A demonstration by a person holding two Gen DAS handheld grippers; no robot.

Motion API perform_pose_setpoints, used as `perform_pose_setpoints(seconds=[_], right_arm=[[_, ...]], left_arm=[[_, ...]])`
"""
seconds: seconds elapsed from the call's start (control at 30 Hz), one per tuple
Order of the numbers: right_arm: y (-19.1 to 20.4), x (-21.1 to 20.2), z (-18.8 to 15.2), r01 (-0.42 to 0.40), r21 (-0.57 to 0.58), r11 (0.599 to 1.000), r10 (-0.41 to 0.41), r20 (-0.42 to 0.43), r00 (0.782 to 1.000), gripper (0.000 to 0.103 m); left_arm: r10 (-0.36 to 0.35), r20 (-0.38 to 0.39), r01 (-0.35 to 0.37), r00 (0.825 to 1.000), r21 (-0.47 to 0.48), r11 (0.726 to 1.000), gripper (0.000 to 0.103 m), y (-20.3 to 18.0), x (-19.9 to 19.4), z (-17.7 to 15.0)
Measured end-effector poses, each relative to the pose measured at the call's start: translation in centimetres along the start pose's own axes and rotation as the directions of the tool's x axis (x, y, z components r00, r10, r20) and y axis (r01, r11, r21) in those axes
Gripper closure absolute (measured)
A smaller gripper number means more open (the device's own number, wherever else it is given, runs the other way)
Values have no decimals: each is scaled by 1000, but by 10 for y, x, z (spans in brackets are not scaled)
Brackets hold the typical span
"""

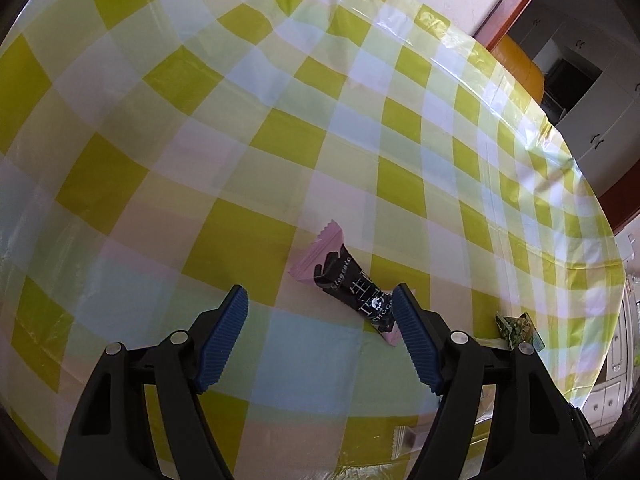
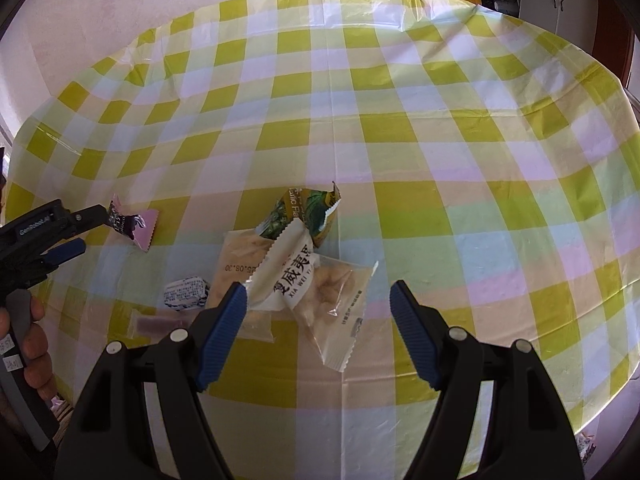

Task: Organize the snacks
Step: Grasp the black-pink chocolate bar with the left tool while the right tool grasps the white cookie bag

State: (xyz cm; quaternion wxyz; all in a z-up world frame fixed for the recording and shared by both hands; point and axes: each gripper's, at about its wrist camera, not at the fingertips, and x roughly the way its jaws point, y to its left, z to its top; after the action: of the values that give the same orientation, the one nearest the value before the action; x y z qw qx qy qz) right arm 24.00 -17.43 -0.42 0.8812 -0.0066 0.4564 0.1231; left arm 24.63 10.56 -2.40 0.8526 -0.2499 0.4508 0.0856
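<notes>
Left tongs (image 1: 320, 304) apart, nothing clamped, angled down at pink-and-black chocolate packet (image 1: 352, 284) lying flat on counter (image 1: 160, 128); packet's near end beside right-hand pad, likely lining up for pick.

Right tongs (image 2: 318, 300) apart, empty, over loose heap: white-label packet (image 2: 288, 276) overlapping clear packet (image 2: 332, 300) and green packet (image 2: 308, 212). Small white sweet (image 2: 186, 294) just beside heap.

Far counter bare; ample room. Near edge close behind tongs.

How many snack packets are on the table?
6: pink-and-black chocolate at left, green packet farthest back, white packet across two clear packets, small white candy. More may be hidden.
</notes>
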Motion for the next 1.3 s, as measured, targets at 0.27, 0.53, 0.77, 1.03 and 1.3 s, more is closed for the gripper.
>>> perform_pose_setpoints(seconds=[0.27, 0.53, 0.77, 1.03, 1.3], right_arm=[[0, 10, 2, -16, 27, 1000, 16, -22, 1000, 26], [-12, 25, 2, -48, 108, 993, 56, -71, 996, 40], [-15, 24, 0, -60, 125, 990, 69, -70, 995, 53], [-12, 16, 0, -18, 100, 995, 24, -60, 998, 69], [-20, 4, -5, 22, 102, 995, -17, -55, 998, 72]], left_arm=[[122, 13, -123, 992, 156, 980, 51, -42, 25, -2], [205, 77, -218, 976, 238, 946, 80, -52, 27, -8], [165, 98, -182, 981, 209, 961, 81, -45, 13, -11], [115, 125, -139, 985, 203, 969, 81, -47, -4, -15], [79, 137, -106, 987, 210, 972, 81, -52, -16, -20]])
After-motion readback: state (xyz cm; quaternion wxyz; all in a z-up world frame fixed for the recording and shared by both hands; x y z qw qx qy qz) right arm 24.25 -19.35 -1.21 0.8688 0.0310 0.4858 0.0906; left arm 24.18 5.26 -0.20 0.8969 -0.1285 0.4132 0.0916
